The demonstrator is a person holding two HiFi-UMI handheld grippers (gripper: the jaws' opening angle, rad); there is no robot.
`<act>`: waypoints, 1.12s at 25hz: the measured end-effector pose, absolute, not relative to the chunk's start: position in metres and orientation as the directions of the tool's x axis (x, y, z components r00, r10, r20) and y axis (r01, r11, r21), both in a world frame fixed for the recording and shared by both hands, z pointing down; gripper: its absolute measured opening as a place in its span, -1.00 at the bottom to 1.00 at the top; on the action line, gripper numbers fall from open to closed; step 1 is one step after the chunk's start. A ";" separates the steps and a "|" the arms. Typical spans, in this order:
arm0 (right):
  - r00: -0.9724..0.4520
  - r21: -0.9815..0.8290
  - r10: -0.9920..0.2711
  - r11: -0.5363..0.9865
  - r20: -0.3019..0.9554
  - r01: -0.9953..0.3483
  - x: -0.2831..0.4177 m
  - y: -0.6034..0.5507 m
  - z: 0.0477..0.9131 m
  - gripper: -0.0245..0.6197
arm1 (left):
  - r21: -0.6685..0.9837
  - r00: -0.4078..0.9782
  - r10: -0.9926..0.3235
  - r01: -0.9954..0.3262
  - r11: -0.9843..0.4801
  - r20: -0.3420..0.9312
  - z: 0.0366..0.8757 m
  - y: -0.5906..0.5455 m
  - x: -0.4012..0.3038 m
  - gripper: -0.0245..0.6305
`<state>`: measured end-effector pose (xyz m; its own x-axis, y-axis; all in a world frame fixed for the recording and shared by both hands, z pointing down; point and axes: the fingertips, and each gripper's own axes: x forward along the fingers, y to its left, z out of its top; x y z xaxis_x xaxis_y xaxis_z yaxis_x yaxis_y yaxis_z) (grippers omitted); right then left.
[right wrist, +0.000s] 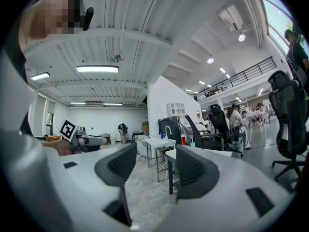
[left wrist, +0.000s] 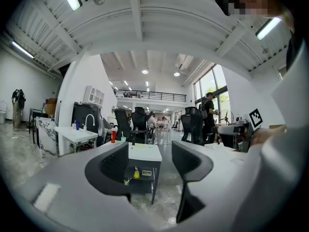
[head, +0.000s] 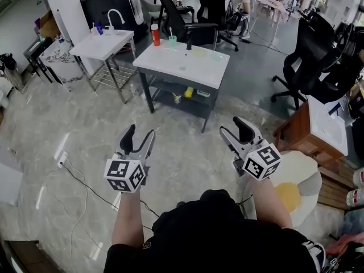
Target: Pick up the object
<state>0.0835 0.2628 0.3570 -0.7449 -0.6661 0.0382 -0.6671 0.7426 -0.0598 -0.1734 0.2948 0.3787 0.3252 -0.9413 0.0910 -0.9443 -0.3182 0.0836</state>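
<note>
I stand on a marble floor, a few steps from a dark-framed table with a white top (head: 187, 66). On the table stand a red bottle (head: 155, 34) and a green cup (head: 172, 40). A small yellow object (head: 188, 92) lies on the table's lower shelf. My left gripper (head: 140, 132) and right gripper (head: 234, 127) are held out side by side above the floor, both open and empty. In the left gripper view the table (left wrist: 145, 152) shows between the open jaws of the left gripper (left wrist: 149, 161). The right gripper (right wrist: 155, 166) frames only floor.
A second white table with a faucet (head: 102, 43) stands to the left. Black office chairs (head: 177, 16) are behind the table and at the right (head: 313, 56). A wooden cabinet with a white top (head: 321, 127) and an egg-shaped rug (head: 293, 192) lie at my right. A cable (head: 79, 181) crosses the floor.
</note>
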 end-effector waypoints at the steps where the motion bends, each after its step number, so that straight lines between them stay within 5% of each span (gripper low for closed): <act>1: -0.748 -0.060 -0.663 0.746 0.039 -0.664 0.080 0.264 0.357 -0.23 | 0.087 0.321 -0.942 -0.946 -0.314 0.093 0.380 0.296 -0.178 -0.11; 28: -0.785 -0.194 -0.611 0.762 0.104 -0.618 0.076 0.024 0.422 -0.23 | 0.103 0.298 -0.926 -0.954 -0.281 0.231 0.423 0.068 -0.166 -0.11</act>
